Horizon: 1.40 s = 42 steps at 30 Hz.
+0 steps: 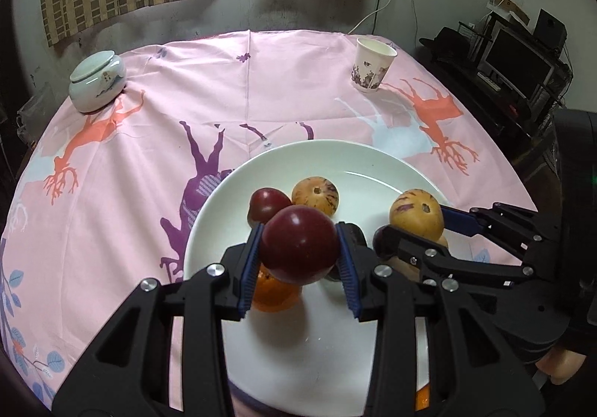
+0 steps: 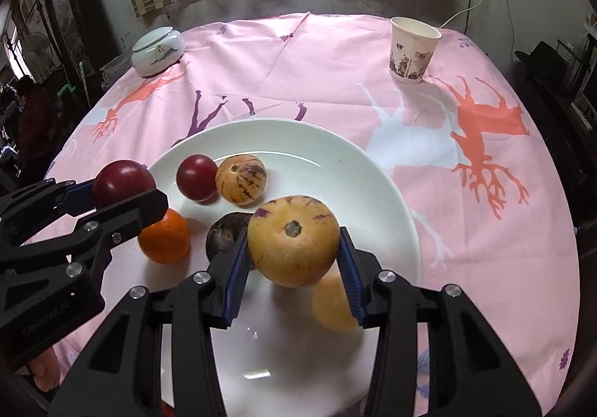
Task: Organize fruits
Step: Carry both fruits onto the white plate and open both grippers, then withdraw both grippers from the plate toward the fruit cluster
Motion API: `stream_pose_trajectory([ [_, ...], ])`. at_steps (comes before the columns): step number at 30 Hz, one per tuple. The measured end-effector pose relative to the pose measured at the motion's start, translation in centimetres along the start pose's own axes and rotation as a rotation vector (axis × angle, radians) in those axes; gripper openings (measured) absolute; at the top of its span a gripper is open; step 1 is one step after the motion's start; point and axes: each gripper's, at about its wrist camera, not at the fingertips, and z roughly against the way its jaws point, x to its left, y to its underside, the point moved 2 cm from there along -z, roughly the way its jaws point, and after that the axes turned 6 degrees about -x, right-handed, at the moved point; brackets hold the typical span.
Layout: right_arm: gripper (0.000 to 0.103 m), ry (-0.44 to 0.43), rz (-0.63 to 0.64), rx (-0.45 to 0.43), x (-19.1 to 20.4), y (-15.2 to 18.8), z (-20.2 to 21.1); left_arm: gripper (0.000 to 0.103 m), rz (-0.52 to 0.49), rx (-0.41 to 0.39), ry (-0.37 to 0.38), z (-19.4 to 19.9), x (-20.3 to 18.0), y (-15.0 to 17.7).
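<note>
fruits crowd a white plate (image 2: 373,170) on a pink-clothed table (image 2: 335,55), with two of them held above it. the left hand-held gripper (image 1: 300,254) is closed partway on a dark red plum (image 1: 298,243), its blue pads pressing the sides at 9 and 3 o'clock. the right hand-held gripper (image 2: 294,264) clamps a striped yellow melon (image 2: 293,239) the same way, stem scar facing the camera. on the plate lie a second red plum (image 2: 196,177) and a second striped melon (image 2: 240,178), touching, toward 11 o'clock, an orange (image 2: 164,236) near the rim at 9 o'clock, a dark purple fruit (image 2: 227,236) just left of the held melon, and a pale orange fruit (image 2: 332,305) below it. a paper cup (image 2: 412,51) stands at 1 o'clock and a lidded ceramic jar (image 2: 158,51) at 11 o'clock, both well apart from the plate. the fruits look round, smooth and light, likely to roll or slip, and soft enough to bruise; a gentle squeeze across the widest part seems safest.
</note>
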Motion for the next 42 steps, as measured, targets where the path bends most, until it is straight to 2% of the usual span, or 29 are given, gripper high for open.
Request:
stream_pose_trajectory([
  [7, 0.048, 0.015, 0.02, 0.015, -0.1, -0.3, -1.3, 0.04, 0.005, 0.025, -0.011, -1.8, 0.0, -0.4],
  [10, 0.065, 0.031, 0.044, -0.021, 0.2, -0.3, -0.3, 0.041, 0.019, 0.034, 0.002, -1.4, 0.2, -0.6],
  [11, 0.067, 0.043, 0.057, -0.042, 0.4, -0.3, 0.4, 0.042, 0.025, 0.028, 0.005, -0.9, 0.3, -0.6],
  [13, 0.067, 0.055, 0.091, -0.071, 0.8, -0.2, 1.8, 0.063, 0.027, -0.009, 0.007, 0.7, 0.3, -0.8],
  [17, 0.067, 0.047, 0.131, -0.09, 1.5, 1.1, 5.2, 0.085, 0.019, -0.09, 0.017, 5.2, -0.1, -0.6],
  [19, 0.067, 0.053, 0.141, -0.093, 1.7, 2.3, 7.2, 0.093, -0.001, -0.13, 0.008, 7.7, -0.3, 0.0],
  [23, 0.067, 0.034, 0.134, -0.11, 2.0, 6.2, 11.8, 0.094, 0.003, -0.165, 0.012, 12.4, -0.4, 3.0],
  [27, 0.067, 0.008, 0.093, -0.132, 2.8, 11.2, 15.8, 0.094, 0.019, -0.179, -0.028, 15.9, -0.2, 8.2],
  [32, 0.067, -0.01, 0.016, -0.166, 3.6, 16.4, 18.5, 0.094, 0.058, -0.199, -0.081, 18.6, -0.1, 14.8],
  [34, 0.067, -0.028, -0.007, -0.147, 3.9, 17.9, 18.7, 0.094, 0.061, -0.186, -0.091, 19.0, 0.0, 16.8],
  [37, 0.067, -0.031, -0.017, -0.116, 4.3, 19.4, 18.7, 0.094, 0.061, -0.167, -0.093, 19.1, 0.2, 18.3],
  [42, 0.067, -0.021, -0.019, -0.099, 4.3, 20.6, 18.8, 0.094, 0.074, -0.169, -0.094, 19.3, 0.4, 19.1],
])
